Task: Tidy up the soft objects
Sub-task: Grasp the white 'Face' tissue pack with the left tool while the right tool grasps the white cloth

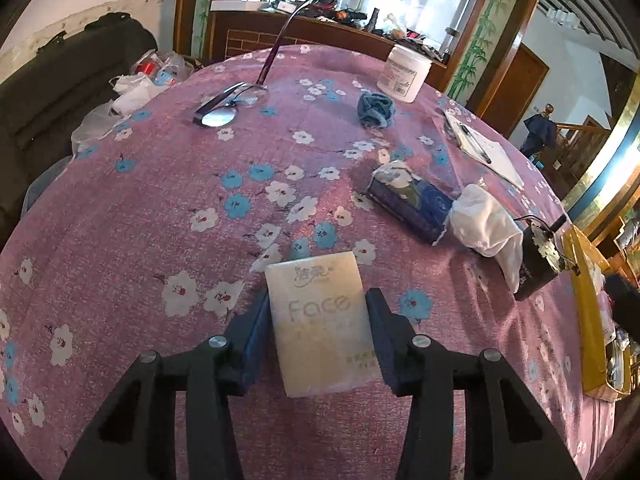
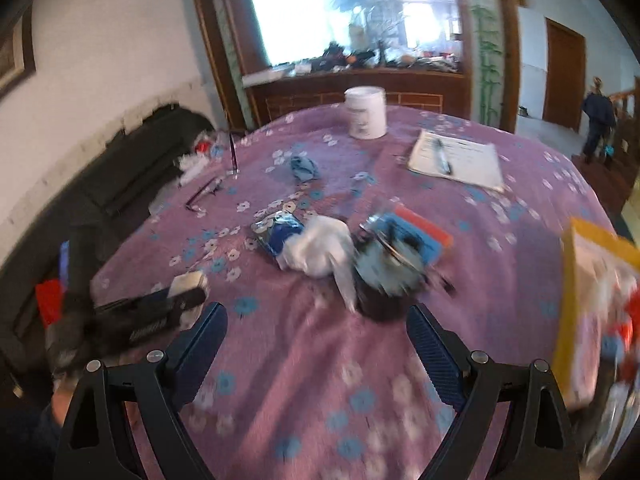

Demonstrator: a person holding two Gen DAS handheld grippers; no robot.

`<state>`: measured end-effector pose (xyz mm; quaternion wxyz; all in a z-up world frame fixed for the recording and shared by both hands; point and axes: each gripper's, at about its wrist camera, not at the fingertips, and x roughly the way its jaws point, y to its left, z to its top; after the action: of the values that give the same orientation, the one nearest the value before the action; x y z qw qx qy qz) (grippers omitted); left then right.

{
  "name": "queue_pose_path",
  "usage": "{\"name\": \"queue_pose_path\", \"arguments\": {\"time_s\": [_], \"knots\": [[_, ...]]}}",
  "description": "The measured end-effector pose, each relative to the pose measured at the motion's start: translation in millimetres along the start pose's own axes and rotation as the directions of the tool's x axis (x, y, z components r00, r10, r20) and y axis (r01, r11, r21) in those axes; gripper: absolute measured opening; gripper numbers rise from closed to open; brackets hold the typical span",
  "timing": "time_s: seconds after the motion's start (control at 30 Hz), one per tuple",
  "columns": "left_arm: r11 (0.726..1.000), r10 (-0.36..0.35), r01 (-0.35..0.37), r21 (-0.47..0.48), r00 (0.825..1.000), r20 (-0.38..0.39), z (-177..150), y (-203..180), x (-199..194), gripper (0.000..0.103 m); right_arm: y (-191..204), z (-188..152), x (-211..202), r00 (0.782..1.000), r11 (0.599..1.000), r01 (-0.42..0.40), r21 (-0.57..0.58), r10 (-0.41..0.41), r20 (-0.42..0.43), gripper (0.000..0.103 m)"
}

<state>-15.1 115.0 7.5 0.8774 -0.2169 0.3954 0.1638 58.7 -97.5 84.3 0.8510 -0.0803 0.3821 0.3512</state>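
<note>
My left gripper [image 1: 318, 300] is shut on a white "Face" tissue pack [image 1: 322, 320] and holds it over the purple flowered tablecloth [image 1: 140, 208]. Ahead lie a blue tissue pack [image 1: 412, 200], a white cloth [image 1: 484, 228] and a balled blue cloth [image 1: 376, 110]. My right gripper [image 2: 316, 320] is open and empty above the cloth. In its blurred view the white cloth [image 2: 320, 252], blue tissue pack [image 2: 278, 232] and balled blue cloth [image 2: 304, 168] lie ahead. The left gripper with the white pack [image 2: 188, 284] shows at the left.
A white jar [image 1: 404, 72], eyeglasses [image 1: 228, 108], paper with a pen [image 1: 480, 148], a black pouch [image 1: 536, 256] and a yellow bag [image 1: 592, 320] are on the table. A dark sofa [image 1: 60, 80] with plastic bags stands at the left edge.
</note>
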Motion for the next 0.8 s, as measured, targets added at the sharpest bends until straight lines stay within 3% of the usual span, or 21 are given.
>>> {"name": "queue_pose_path", "arguments": {"time_s": [0.2,0.43,0.47,0.53,0.57,0.6,0.63,0.67,0.8], "knots": [[1.000,0.000,0.000,0.008,1.000,-0.003,-0.4,-1.1,1.2,0.046,17.2,38.5,60.4,0.991,0.992,0.049,-0.118,-0.064,-0.119,0.093],[1.000,-0.009,0.009,0.002,1.000,-0.006,0.1,0.3,1.7,0.046,23.3,57.0,116.5,0.942,0.953,0.071,-0.294,-0.161,-0.293,0.093],[1.000,-0.011,0.011,0.001,1.000,-0.006,0.2,0.5,1.8,0.046,25.1,56.0,121.2,0.934,0.946,0.072,-0.316,-0.175,-0.313,0.088],[1.000,-0.014,0.014,-0.003,1.000,-0.006,0.4,1.3,1.9,0.046,26.8,52.7,129.7,0.914,0.927,0.102,-0.360,-0.230,-0.333,0.064],[1.000,-0.015,0.015,-0.003,1.000,-0.006,0.3,1.3,1.7,0.046,26.2,51.2,133.1,0.907,0.926,0.107,-0.361,-0.240,-0.346,0.039],[1.000,-0.014,0.014,-0.002,1.000,-0.006,0.3,1.0,1.6,0.046,24.5,49.7,133.9,0.905,0.928,0.119,-0.354,-0.248,-0.345,0.031],[1.000,-0.014,0.014,-0.002,1.000,-0.006,0.3,1.0,1.6,0.046,24.1,48.5,131.7,0.913,0.928,0.133,-0.348,-0.251,-0.321,0.030],[1.000,-0.014,0.014,-0.002,1.000,-0.006,0.3,0.9,1.6,0.046,25.1,47.2,127.7,0.921,0.930,0.136,-0.341,-0.246,-0.303,0.020],[1.000,-0.014,0.014,-0.002,1.000,-0.006,0.2,0.8,1.6,0.046,34.4,33.6,86.1,0.964,0.958,0.087,-0.272,-0.150,-0.220,0.018]]}}
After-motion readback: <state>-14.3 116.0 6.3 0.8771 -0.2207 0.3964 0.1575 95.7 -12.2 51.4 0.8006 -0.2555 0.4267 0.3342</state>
